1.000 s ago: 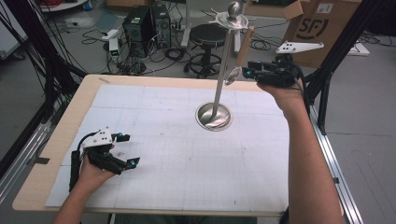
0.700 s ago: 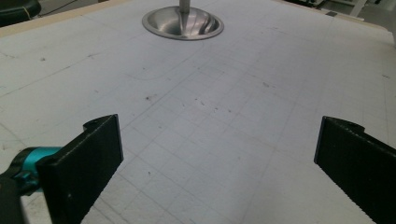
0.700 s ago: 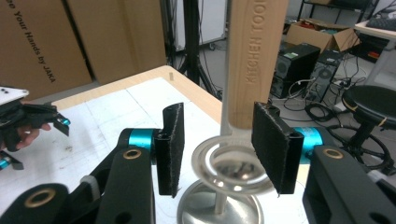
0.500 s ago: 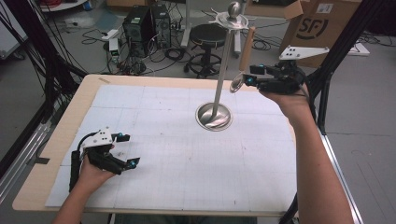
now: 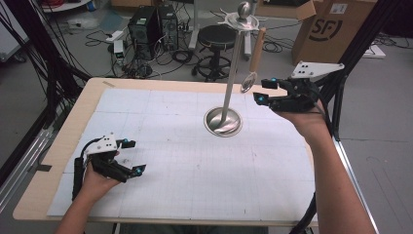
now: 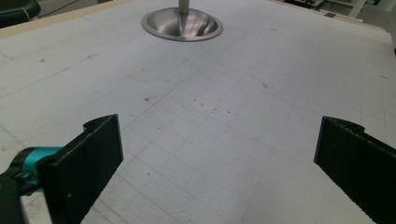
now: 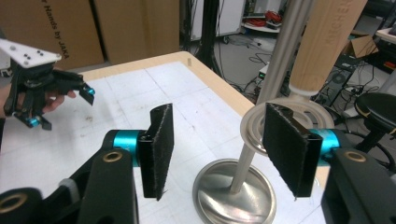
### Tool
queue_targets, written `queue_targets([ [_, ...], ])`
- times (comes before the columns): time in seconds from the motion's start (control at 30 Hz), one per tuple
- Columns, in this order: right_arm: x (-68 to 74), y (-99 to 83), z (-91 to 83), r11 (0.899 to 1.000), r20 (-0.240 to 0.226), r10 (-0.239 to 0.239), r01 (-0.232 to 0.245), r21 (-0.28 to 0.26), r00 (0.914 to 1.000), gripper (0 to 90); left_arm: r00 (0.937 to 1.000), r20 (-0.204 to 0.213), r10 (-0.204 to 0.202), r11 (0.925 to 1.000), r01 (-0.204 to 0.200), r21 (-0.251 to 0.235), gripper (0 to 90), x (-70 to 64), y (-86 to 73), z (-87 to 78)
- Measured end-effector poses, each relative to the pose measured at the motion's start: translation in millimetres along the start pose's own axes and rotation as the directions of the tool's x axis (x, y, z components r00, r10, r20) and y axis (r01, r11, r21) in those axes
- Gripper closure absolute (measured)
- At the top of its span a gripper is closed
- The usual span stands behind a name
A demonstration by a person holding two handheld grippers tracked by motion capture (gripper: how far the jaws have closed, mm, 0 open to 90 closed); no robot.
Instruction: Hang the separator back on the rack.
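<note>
Box (image 5: 336, 29) reads "SF"; both grippers' fingers spread wide, right gripper (image 5: 262, 91) near whisk (image 5: 249, 80).

Black-framed left gripper (image 5: 132, 157) & right gripper (image 5: 263, 91), each w/ flat black jaws, ridged pads, teal collars at jaw bases. White three-cornered plate w/ small holes atop the right one; smaller white plate on the left. Brass-ringed screw holes on black arms. Black cable trailing. Bare forearms, no sleeves.
</note>
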State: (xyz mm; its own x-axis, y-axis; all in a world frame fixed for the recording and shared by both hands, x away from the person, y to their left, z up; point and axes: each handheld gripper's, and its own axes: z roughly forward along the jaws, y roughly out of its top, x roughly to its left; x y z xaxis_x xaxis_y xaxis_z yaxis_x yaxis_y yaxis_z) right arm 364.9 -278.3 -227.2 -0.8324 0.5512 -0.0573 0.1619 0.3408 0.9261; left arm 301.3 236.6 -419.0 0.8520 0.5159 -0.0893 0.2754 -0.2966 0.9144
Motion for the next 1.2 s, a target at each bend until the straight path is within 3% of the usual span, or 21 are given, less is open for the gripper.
queue_targets([
  [0.47, 18.8, -34.9, 1.5, 1.0, -0.019, 0.016, -0.016, 0.019, 0.9997, 34.4, 1.0, 0.005, -0.007, 0.9997, 0.007, -0.022, 1.7, 1.3, 0.7, -2.2],
  [1.0, 34.5, -101.7, 8.0, 0.996, -0.021, 0.07, -0.069, 0.052, 0.9973, 25.9, 0.9999, 0.009, -0.012, 0.9995, 0.012, -0.03, 1.7, 1.3, 0.7, -2.7],
  [1.2, 40.9, -128.0, 10.5, 0.993, -0.024, 0.11, -0.109, 0.042, 0.9936, 23.9, 0.9999, 0.009, -0.009, 0.9997, 0.009, -0.022, 1.8, 0.6, 0.6, -1.8],
])
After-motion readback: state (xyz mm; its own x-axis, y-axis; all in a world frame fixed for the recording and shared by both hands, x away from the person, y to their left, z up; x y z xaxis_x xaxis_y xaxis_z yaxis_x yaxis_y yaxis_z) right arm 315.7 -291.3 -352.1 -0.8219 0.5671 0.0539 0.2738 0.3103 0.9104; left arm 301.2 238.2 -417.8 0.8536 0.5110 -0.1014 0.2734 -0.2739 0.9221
